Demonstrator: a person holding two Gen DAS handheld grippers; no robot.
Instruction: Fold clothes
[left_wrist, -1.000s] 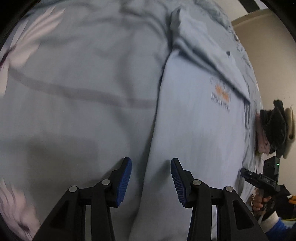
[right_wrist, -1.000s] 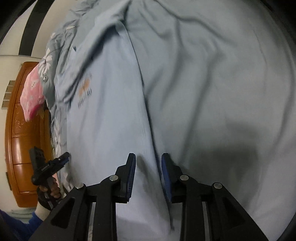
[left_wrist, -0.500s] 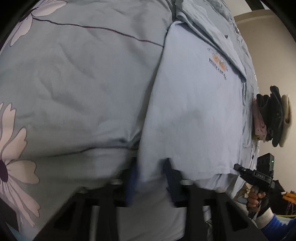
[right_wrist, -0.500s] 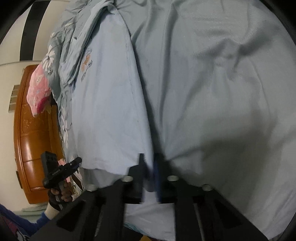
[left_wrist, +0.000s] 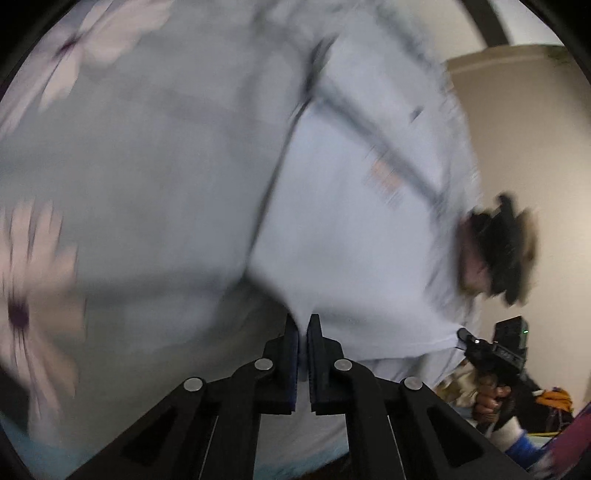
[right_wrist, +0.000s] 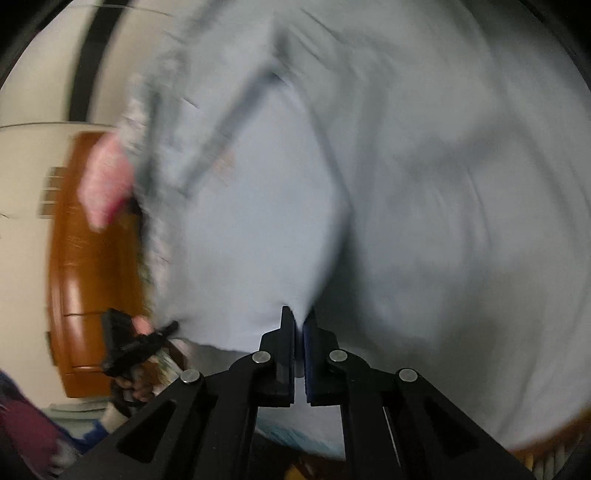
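Both views are blurred. A pale blue shirt lies spread on a bed covered with a grey-blue sheet printed with large pale flowers. The shirt has a small orange and dark chest print, too smeared to read.

In the left wrist view, the left tongs are clenched on the near hem of the shirt, with a peak of cloth pinched between the blue pads. The cloth rises from the tips in a taut fold. At the far right of this view, a hand grips the other black tool at the shirt's other hem corner. A dark bundle sits at the bed's edge beside the shirt, near a cream wall.

In the right wrist view, the right tongs are likewise clenched on the shirt's hem, with cloth gathered to a point between the pads. To the left stand a brown wooden cabinet and a pink cloth at the bed's edge. The hand with the left tool shows low on the left, at the shirt's far hem corner.
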